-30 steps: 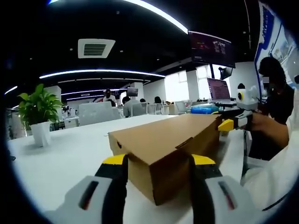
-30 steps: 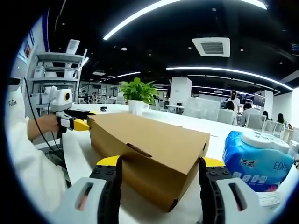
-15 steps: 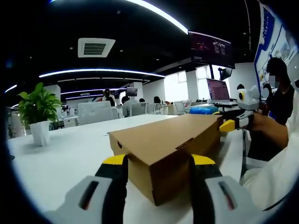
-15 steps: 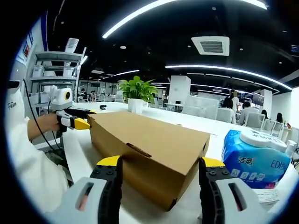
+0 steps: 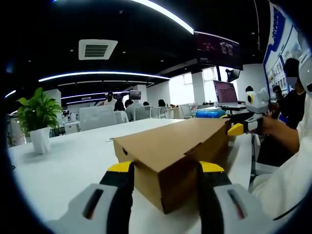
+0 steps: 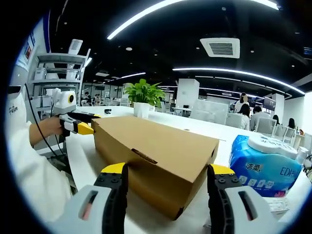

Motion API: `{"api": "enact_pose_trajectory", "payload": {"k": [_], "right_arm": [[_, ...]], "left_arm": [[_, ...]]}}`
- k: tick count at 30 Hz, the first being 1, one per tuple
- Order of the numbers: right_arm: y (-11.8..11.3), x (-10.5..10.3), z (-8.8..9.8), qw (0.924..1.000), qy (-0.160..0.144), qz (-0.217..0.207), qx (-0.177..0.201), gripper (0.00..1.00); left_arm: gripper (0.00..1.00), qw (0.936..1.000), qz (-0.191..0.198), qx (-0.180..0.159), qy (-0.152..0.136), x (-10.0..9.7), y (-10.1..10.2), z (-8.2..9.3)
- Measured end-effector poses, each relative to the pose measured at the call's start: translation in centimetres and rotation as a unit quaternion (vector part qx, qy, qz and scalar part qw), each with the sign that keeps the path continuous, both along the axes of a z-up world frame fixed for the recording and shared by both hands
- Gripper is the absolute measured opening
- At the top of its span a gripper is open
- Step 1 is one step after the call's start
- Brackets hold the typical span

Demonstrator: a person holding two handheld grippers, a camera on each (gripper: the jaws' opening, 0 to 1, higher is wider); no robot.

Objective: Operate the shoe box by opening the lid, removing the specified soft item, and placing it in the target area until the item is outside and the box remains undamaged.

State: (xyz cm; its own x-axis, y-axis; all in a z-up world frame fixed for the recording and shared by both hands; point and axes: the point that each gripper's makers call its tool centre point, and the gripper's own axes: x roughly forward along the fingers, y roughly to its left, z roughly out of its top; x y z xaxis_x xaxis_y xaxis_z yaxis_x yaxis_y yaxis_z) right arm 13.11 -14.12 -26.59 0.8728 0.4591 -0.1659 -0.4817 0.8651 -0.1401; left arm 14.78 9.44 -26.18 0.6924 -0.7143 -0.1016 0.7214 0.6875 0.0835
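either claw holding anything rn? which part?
Each open claw straddles one end of the closed shoe box, left claw and right claw at opposite ends. Whether the pads actually press the cardboard can't be told.

plain brown cardboard shoe box (image 6: 161, 163), lid closed, flat on white table (image 5: 63, 168)

Two low, close views from opposite ends of one box.
Facing each other along the closed cardboard box (image 5: 171, 156) (image 6: 155, 158) on the white table (image 5: 63, 165) (image 6: 90, 165), sharing both.
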Motion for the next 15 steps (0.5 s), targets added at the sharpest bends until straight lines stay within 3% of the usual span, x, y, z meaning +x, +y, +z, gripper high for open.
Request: {"api": "enact_pose_trajectory", "payload": {"k": [15], "right_arm": [[-0.06,-0.06,-0.03,1.0000,0.000,-0.001,-0.002,0.66]], "left_arm": [[0.51,0.9999,-0.003,0.005,-0.009,0.10,-0.02,-0.07]]}}
